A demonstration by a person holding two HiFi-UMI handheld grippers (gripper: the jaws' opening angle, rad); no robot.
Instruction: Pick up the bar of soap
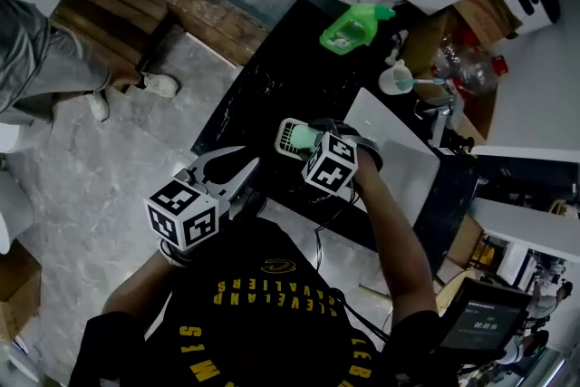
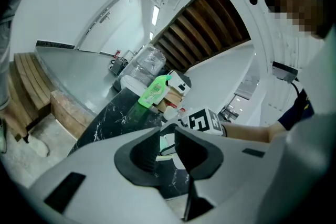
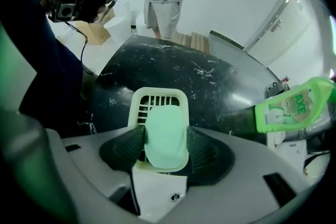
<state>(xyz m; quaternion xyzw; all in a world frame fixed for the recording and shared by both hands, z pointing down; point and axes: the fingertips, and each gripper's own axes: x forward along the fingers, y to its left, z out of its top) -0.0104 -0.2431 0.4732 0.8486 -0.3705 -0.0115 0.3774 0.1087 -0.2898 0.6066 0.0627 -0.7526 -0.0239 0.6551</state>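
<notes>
right gripper [image 3: 165, 138]: hovering over the soap [image 3: 166, 124], jaws standing spread, straddling its short width, ribbed pads just beside its long sides | soap: lying in a white slotted plastic dish [image 3: 157, 96] on the glossy black veined counter [image 3: 173, 68]; smooth, rounded, pale green, probably slippery | left gripper [image 2: 167, 145]: hanging farther off, jaws slightly apart, empty

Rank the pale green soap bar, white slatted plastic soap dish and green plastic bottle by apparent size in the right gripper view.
1. White slatted plastic soap dish, largest.
2-3. Pale green soap bar and green plastic bottle: look alike; the bottle stands farther back and runs to the picture's edge, so unranked.
</notes>
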